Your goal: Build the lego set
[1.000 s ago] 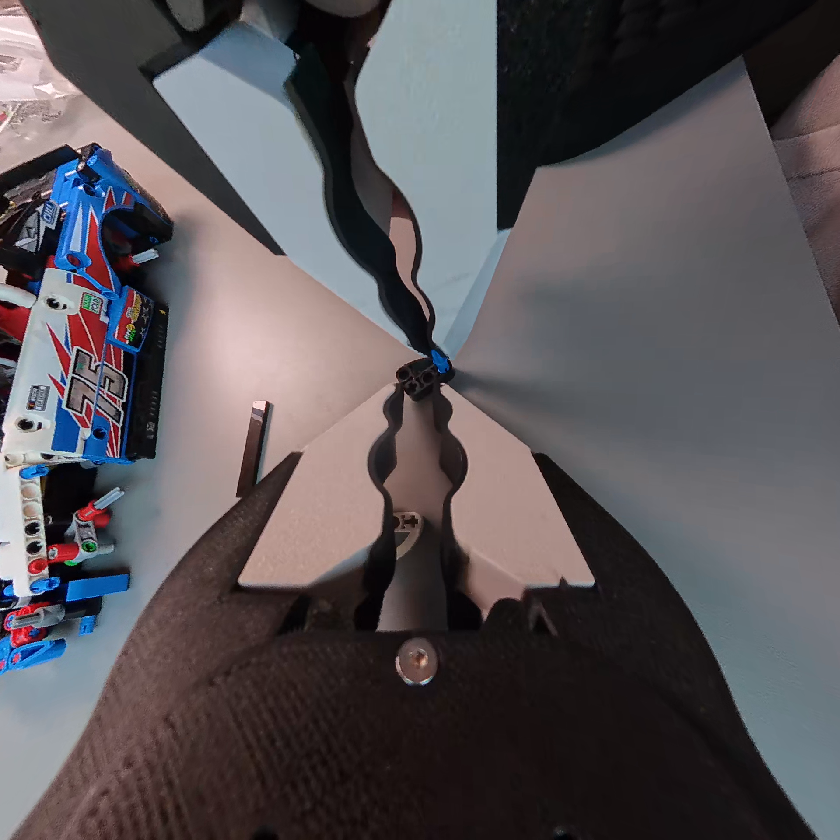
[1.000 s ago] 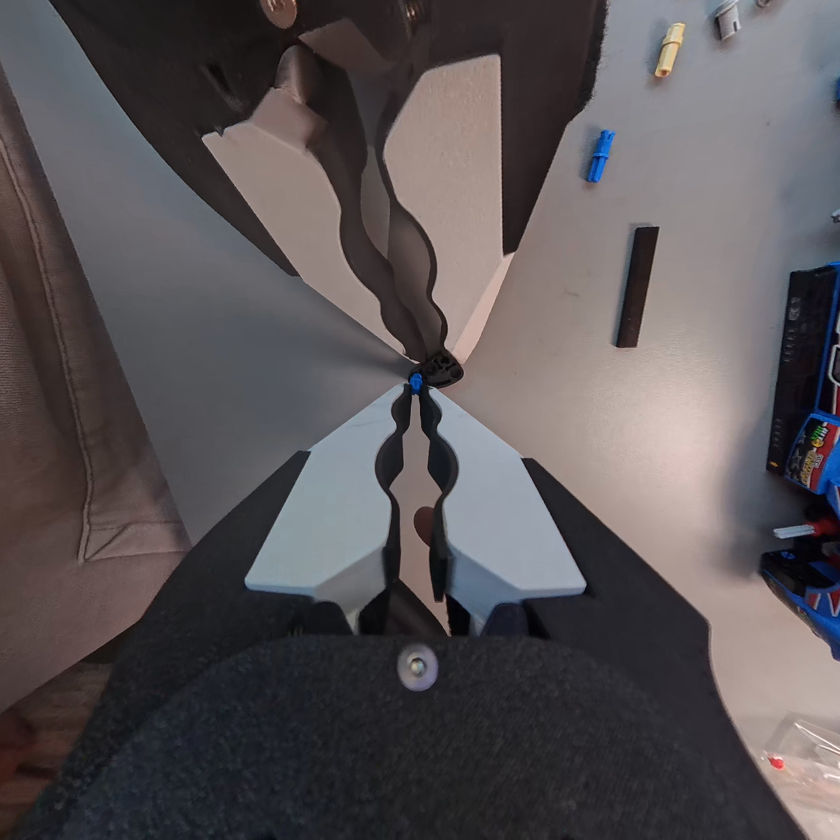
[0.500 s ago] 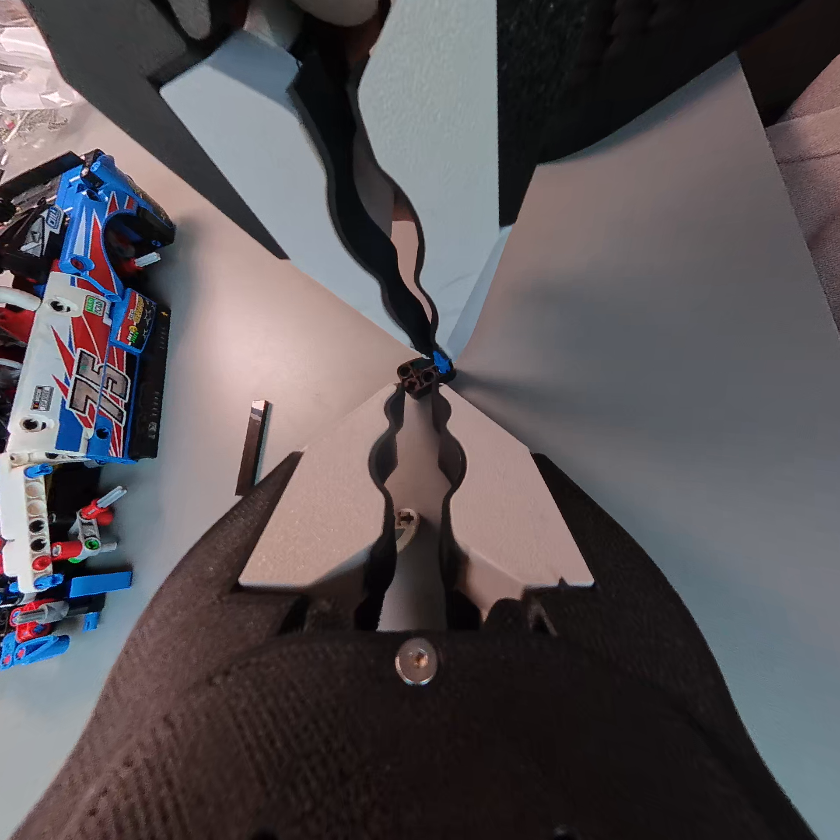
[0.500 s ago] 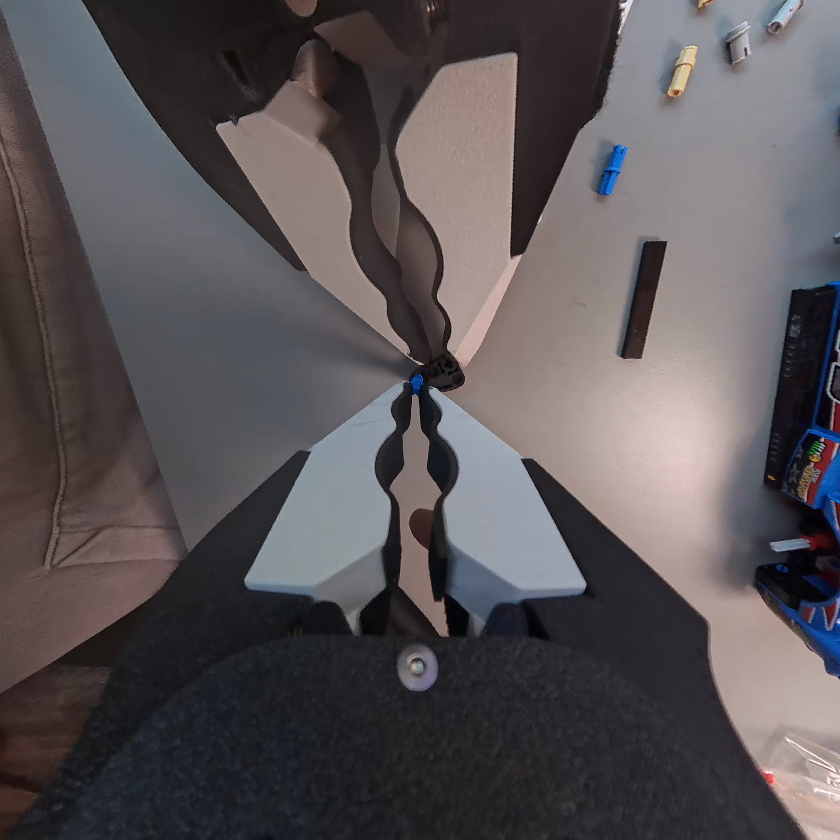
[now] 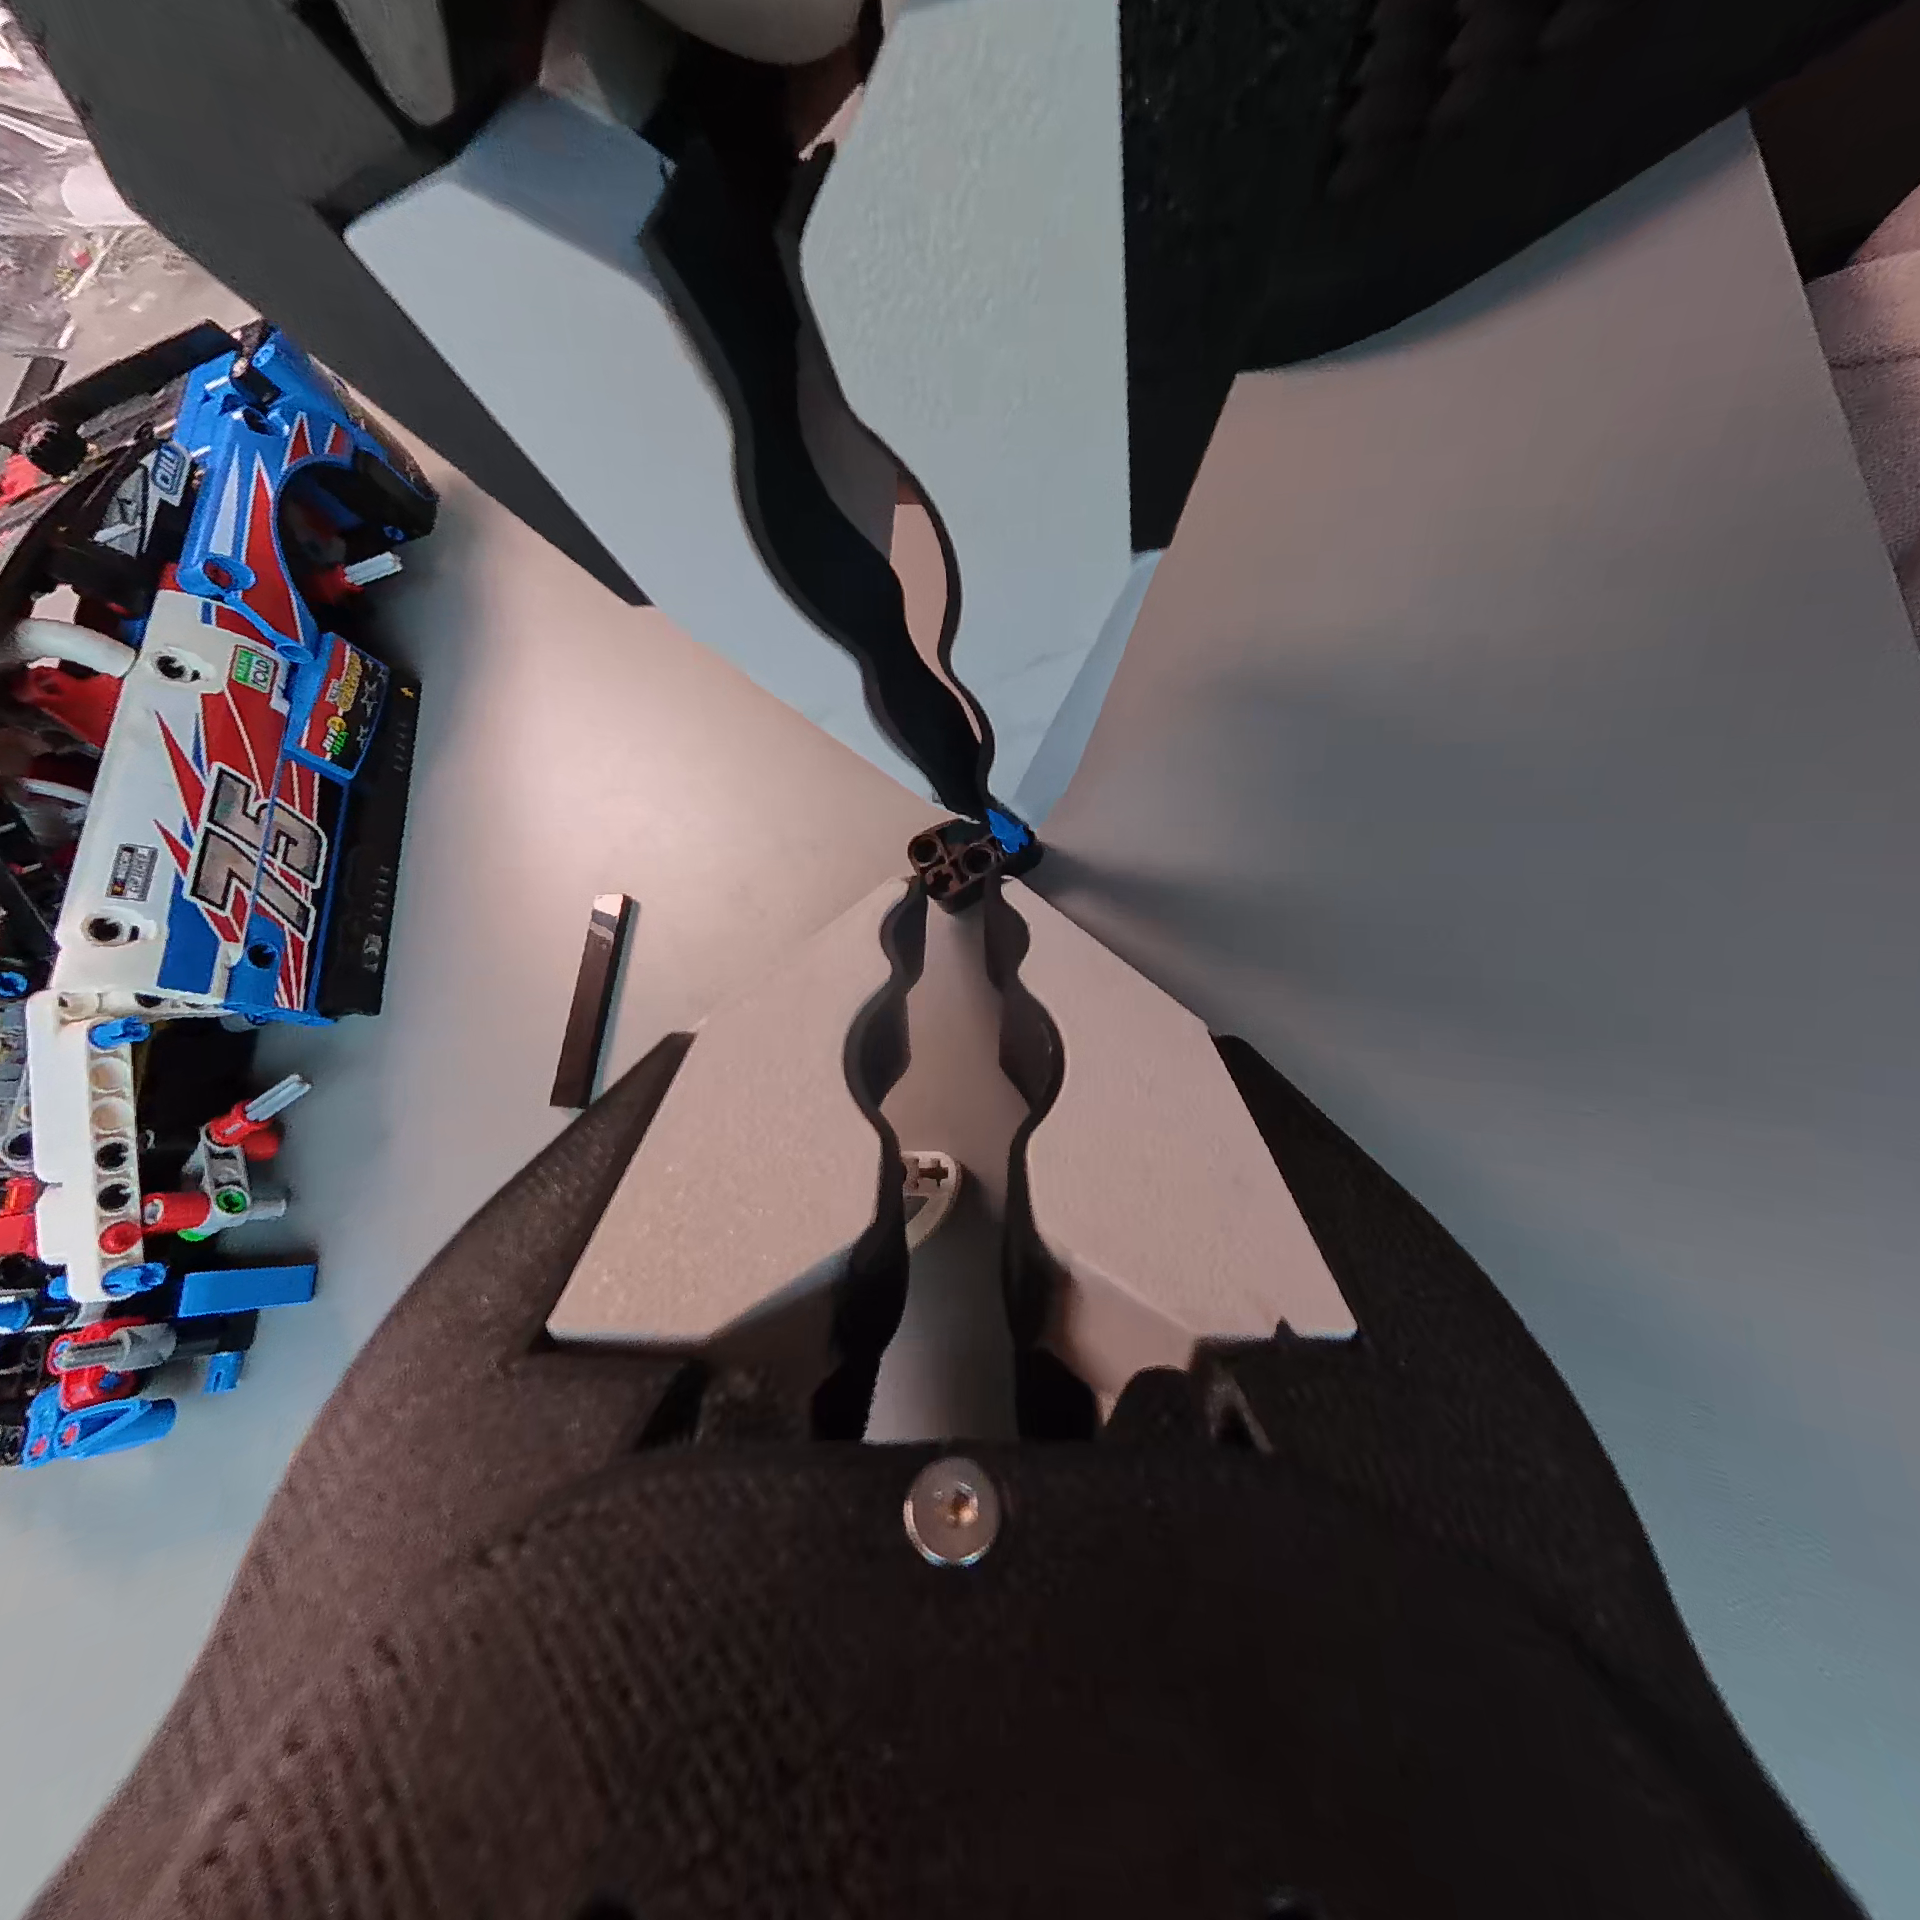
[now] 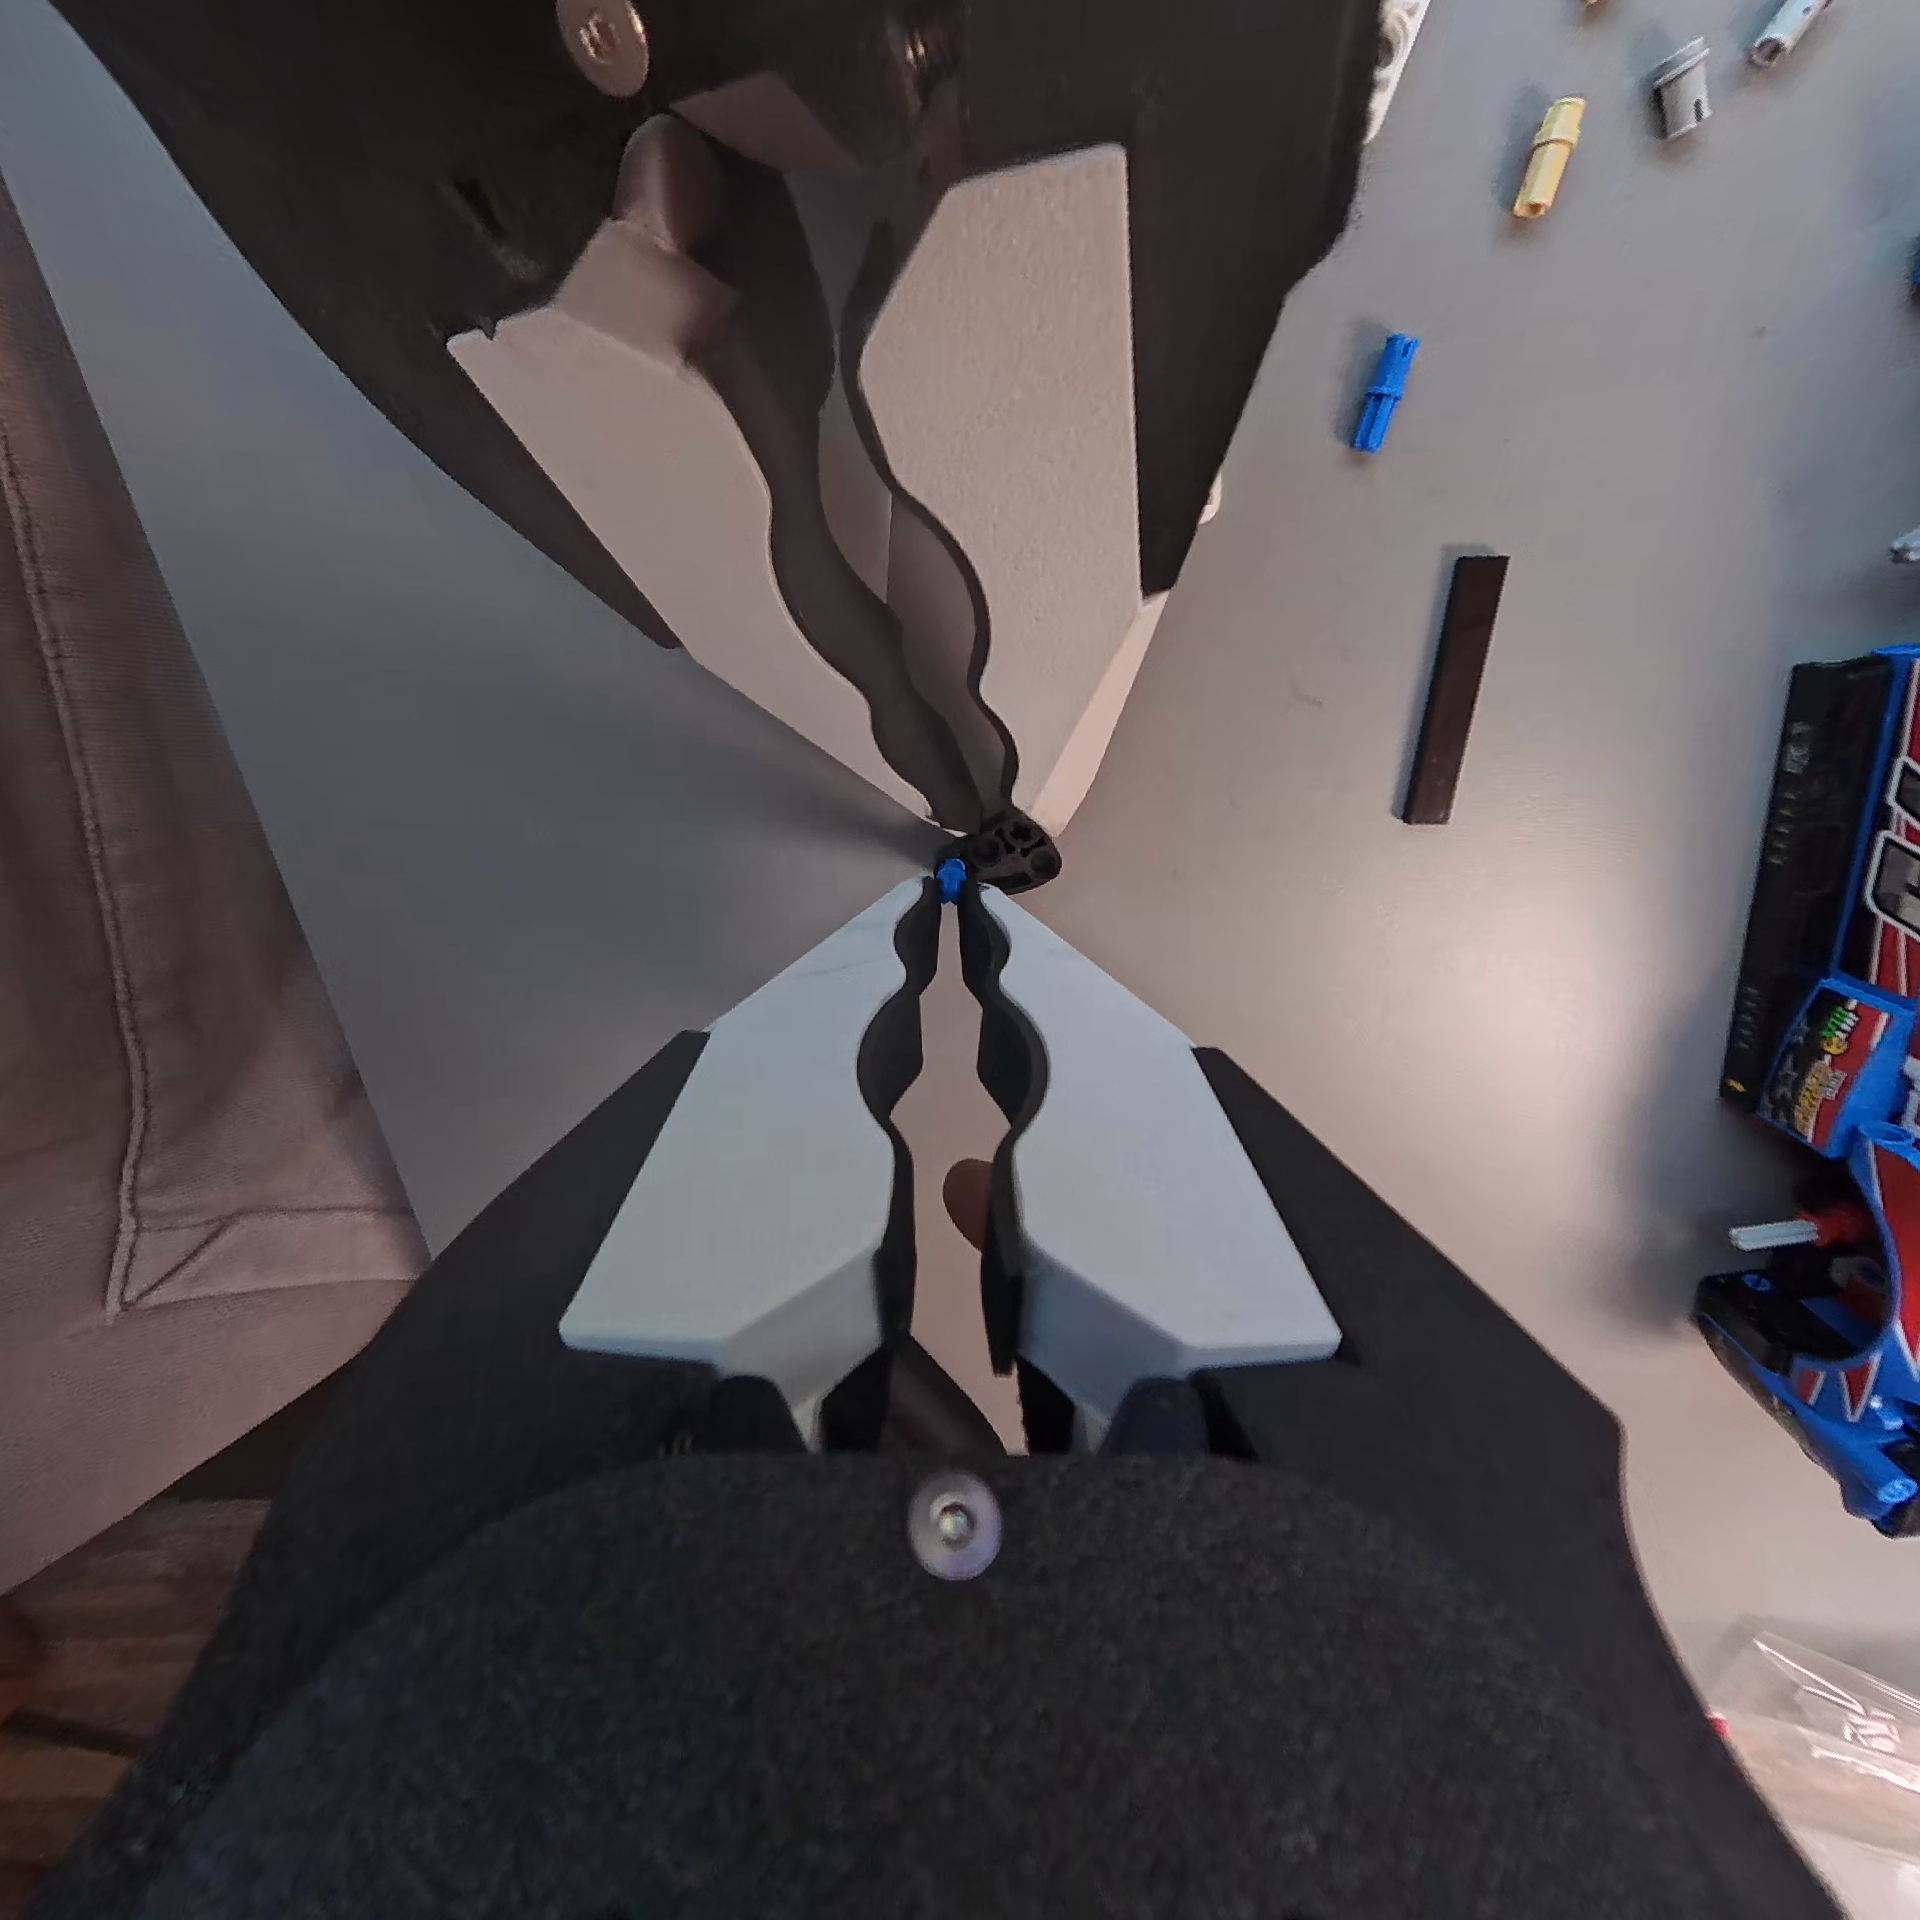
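Note:
My left gripper [image 5: 954,896] is shut on a small black connector piece [image 5: 958,860] with round holes. My right gripper [image 6: 948,902] is shut on a small blue pin [image 6: 949,879]. The two grippers meet tip to tip above the grey table, and the blue pin [image 5: 1006,827] sits against the black connector [image 6: 1010,854], seemingly partly inside it. The blue, white and red race car model [image 5: 197,831] lies on the table at the left of the left wrist view and at the right edge of the right wrist view [image 6: 1839,935].
A flat black bar [image 5: 594,1000] lies on the table between the car and the grippers; it also shows in the right wrist view [image 6: 1452,690]. Loose pieces lie further off: a blue pin [image 6: 1382,393], a tan pin [image 6: 1548,156], a grey piece [image 6: 1681,87]. Clear plastic bags [image 6: 1829,1725] lie at the lower right. Left and right tips are no more than a few centimetres apart.
Both grippers stay shut tip to tip with the pin against the connector. The views shift slightly, so the table objects drift a little; nothing is let go.

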A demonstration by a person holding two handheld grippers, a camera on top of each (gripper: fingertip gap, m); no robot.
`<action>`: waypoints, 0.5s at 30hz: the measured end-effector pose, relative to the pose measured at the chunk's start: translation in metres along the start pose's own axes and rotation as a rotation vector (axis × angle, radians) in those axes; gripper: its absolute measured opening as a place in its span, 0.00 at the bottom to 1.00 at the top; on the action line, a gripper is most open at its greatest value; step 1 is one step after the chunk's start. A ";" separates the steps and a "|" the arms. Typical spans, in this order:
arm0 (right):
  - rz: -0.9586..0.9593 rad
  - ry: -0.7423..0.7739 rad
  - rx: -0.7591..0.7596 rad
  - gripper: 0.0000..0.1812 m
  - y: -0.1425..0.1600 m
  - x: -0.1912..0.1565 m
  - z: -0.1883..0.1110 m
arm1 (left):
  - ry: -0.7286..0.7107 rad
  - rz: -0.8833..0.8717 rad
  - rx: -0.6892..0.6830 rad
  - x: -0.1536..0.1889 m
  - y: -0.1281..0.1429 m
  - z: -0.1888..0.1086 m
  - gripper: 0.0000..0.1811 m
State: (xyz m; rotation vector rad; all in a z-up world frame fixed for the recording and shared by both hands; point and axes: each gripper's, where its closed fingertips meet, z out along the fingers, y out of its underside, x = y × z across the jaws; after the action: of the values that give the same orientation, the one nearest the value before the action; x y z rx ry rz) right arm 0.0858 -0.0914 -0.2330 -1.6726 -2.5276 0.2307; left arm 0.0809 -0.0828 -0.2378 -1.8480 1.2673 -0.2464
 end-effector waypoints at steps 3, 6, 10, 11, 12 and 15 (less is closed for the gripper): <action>0.014 0.002 0.017 0.00 0.000 0.000 0.000 | -0.003 -0.019 -0.002 0.000 0.000 0.000 0.04; 0.004 0.018 0.049 0.00 -0.003 -0.003 0.001 | -0.018 -0.005 -0.008 0.001 0.000 0.000 0.04; 0.008 0.030 0.065 0.00 -0.008 -0.009 0.007 | -0.062 0.038 -0.013 0.000 -0.001 0.001 0.00; 0.013 0.025 0.078 0.00 -0.008 -0.010 0.007 | -0.057 0.036 -0.015 0.001 0.000 0.001 0.00; 0.040 0.009 0.096 0.00 -0.007 -0.010 0.006 | -0.040 0.021 -0.012 0.002 0.000 0.001 0.00; 0.085 -0.015 0.120 0.00 -0.002 -0.008 0.005 | 0.022 -0.015 0.002 0.004 0.001 -0.003 0.01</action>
State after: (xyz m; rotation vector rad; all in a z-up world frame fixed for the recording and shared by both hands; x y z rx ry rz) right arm 0.0862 -0.0999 -0.2376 -1.7403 -2.4031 0.3950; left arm 0.0799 -0.0876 -0.2381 -1.8582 1.2676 -0.2766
